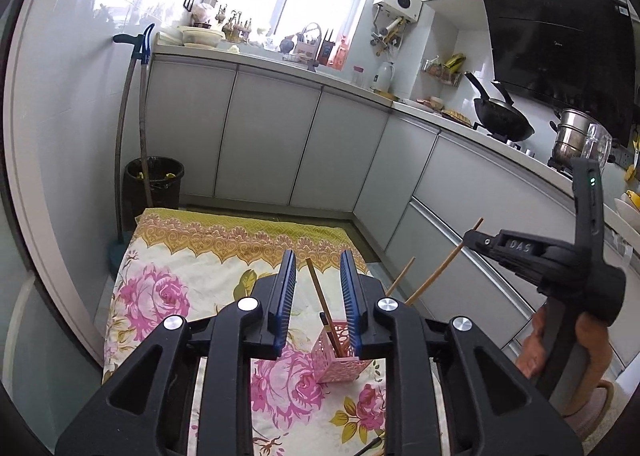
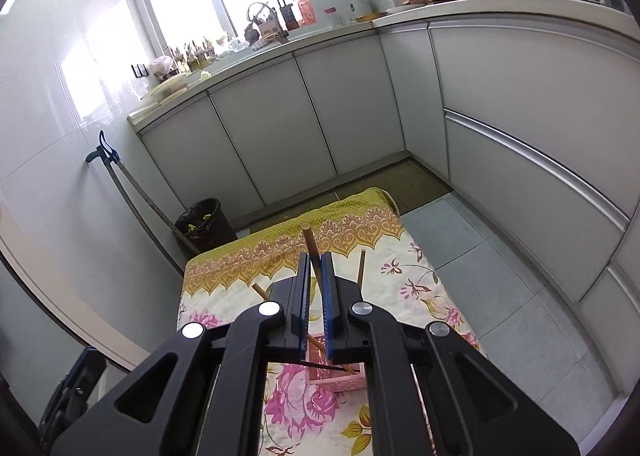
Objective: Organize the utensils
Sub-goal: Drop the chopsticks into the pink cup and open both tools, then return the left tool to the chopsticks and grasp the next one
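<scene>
A pink perforated holder (image 1: 340, 362) stands on the floral cloth (image 1: 180, 256). A wooden chopstick (image 1: 322, 306) leans out of it, rising through the gap of my left gripper (image 1: 318, 256), whose blue pads stand apart and touch nothing. Two more chopsticks (image 1: 400, 276) poke up to the right. My right gripper (image 1: 471, 238) comes in from the right, shut on one of them (image 1: 440, 272). In the right wrist view the same gripper (image 2: 316, 260) pinches that chopstick (image 2: 309, 242) above the holder (image 2: 336, 378); others (image 2: 361, 268) stick up beside it.
A person's hand (image 1: 532, 344) grips the right tool's handle. A dark thin utensil (image 1: 368, 446) lies on the cloth near the front edge. Grey cabinets (image 1: 272, 143) ring the table, a black bin (image 1: 154, 183) stands at the far left, and bare floor (image 2: 460, 240) lies to the right.
</scene>
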### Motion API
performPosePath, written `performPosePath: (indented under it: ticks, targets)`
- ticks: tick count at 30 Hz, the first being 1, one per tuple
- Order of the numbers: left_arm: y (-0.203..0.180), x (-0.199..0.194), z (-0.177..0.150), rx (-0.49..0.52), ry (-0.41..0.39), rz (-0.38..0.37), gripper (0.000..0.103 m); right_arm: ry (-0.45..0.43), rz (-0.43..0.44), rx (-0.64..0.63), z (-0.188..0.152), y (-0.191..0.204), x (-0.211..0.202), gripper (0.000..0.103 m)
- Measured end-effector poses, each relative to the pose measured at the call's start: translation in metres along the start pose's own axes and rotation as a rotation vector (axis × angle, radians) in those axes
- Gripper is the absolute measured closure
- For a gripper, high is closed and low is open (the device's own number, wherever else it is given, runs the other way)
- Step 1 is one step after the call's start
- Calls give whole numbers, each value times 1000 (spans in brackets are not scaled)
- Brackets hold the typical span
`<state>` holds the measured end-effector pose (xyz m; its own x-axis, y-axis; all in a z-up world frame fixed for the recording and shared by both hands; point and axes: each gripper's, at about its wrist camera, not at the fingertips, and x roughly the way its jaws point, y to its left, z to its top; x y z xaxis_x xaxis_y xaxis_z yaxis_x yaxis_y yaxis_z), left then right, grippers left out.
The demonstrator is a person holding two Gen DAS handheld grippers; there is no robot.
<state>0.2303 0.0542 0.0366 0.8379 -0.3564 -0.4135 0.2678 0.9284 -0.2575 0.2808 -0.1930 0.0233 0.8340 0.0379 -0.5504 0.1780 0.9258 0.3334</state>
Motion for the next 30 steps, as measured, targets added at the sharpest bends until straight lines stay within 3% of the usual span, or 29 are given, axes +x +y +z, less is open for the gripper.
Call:
performPosePath:
  ticks: [9, 11, 13, 18, 23, 26, 28, 30]
  targets:
    - [6, 3, -5, -1, 30, 5, 76, 102, -5, 13, -34, -6, 49, 97]
    - [7, 2, -6, -1, 30, 5, 74, 87, 1, 19, -35, -7, 44, 86]
    - [7, 1, -6, -3, 28, 6, 73, 42, 12, 45, -35, -11, 34, 41]
    - [5, 0, -7, 7, 30, -1, 67, -38, 14, 86, -32, -19, 9, 15]
    - [0, -1, -10, 23, 35, -8, 57, -37, -3, 113, -36, -31, -5, 8]
    - [-5, -2, -13, 38, 42, -7, 33, -19, -25, 130, -43, -38, -13, 7]
    - [-8, -4, -16, 42, 33, -4, 9, -21, -44, 144, -52, -48, -21, 7]
    - [-14, -4, -19, 75, 52, -10, 7, -19, -74, 158, -65, -60, -30, 7]
